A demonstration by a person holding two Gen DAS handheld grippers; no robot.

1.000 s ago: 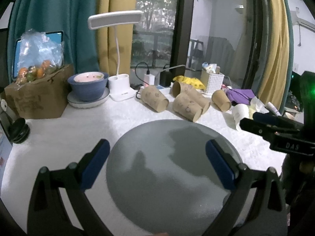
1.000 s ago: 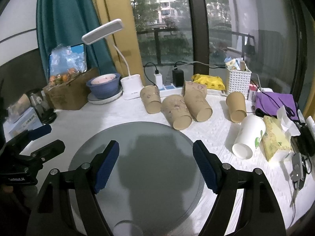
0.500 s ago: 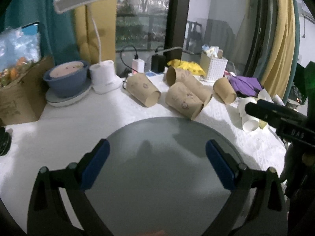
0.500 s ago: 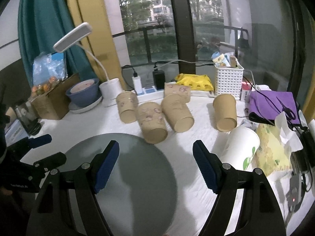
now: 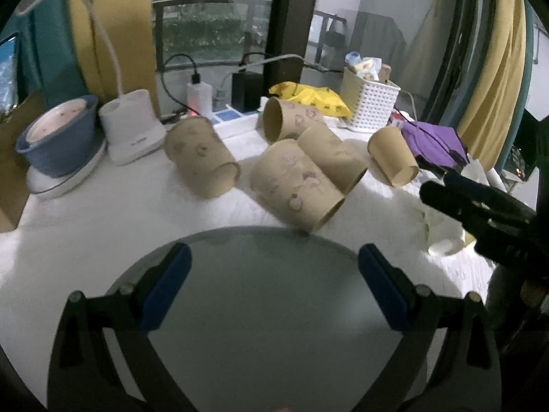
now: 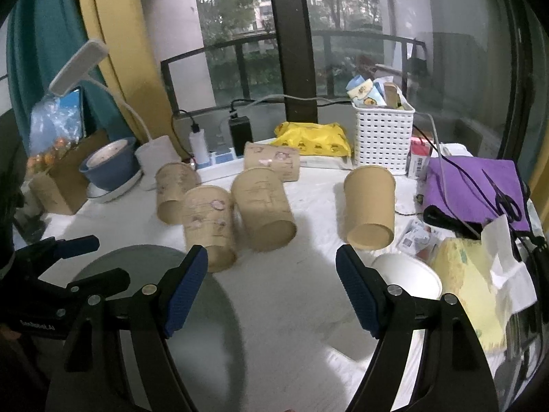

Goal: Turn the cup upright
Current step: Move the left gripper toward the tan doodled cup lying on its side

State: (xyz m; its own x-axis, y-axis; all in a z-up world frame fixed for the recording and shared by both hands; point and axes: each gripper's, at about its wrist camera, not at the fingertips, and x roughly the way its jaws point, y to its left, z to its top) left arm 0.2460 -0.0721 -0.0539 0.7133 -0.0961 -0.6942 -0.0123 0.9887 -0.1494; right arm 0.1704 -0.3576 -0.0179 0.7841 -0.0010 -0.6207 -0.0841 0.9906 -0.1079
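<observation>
Several brown paper cups lie on their sides on the white tablecloth: a nearer patterned cup point(image 5: 296, 185) point(image 6: 208, 226), one beside it point(image 5: 331, 159) point(image 6: 262, 213), a left one point(image 5: 200, 156) point(image 6: 173, 192), a back one point(image 5: 291, 118) point(image 6: 271, 161) and a plain one point(image 5: 393, 156) point(image 6: 370, 202). A white cup point(image 6: 406, 274) lies by my right finger. My left gripper point(image 5: 272, 286) is open and empty over the grey round mat point(image 5: 260, 309). My right gripper point(image 6: 272, 290) is open and empty, short of the cups.
A blue bowl on a plate point(image 5: 58, 137), a white lamp base point(image 5: 132, 130), chargers, a yellow bag point(image 6: 312, 139), a white basket point(image 6: 382, 137), purple cloth point(image 6: 473, 189) and a yellow packet point(image 6: 470, 285) crowd the back and right edges. A cardboard box point(image 6: 65, 178) stands at left.
Both grippers have moved forward and rightward toward the cups. The cups now look larger and the grey mat has slid left in the right wrist view. Both stay open.
</observation>
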